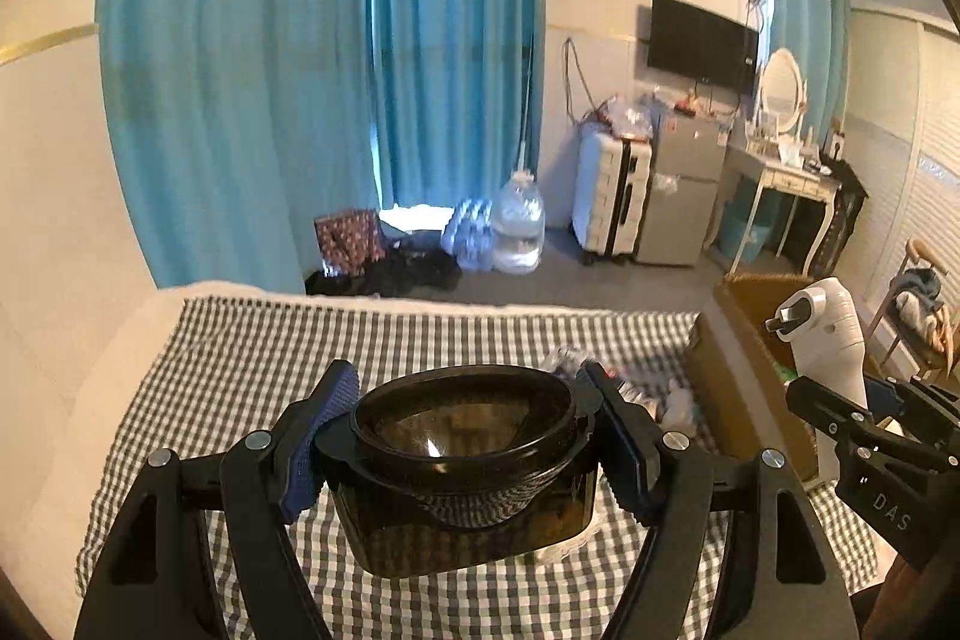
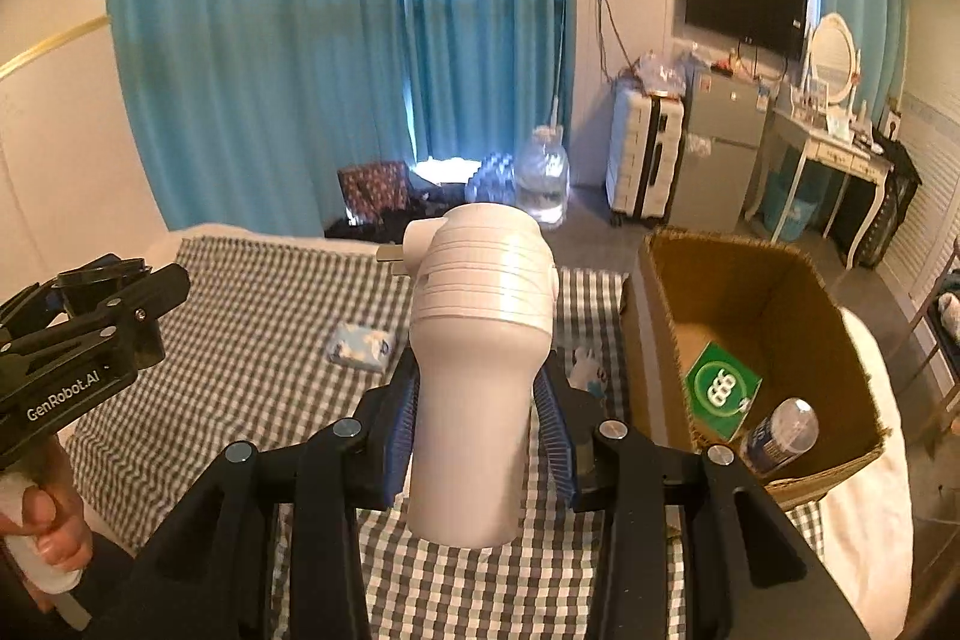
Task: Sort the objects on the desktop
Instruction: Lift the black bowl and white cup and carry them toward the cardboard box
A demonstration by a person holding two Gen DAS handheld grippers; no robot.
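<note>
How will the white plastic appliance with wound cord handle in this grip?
The white plastic appliance looks rigid. Its wide head sits above the right gripper, so it may tip. The smooth shell could slip; wound cord might loosen.

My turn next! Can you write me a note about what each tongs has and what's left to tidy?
Left tongs: shut on the dark plastic container, lifted above the checked cloth.
Right tongs: shut on the white plug-in gadget, held upright.
Done: green packet and bottle lie in the cardboard box.
Left: probably box both held things, then the tissue pack and the small white item on the cloth.
</note>
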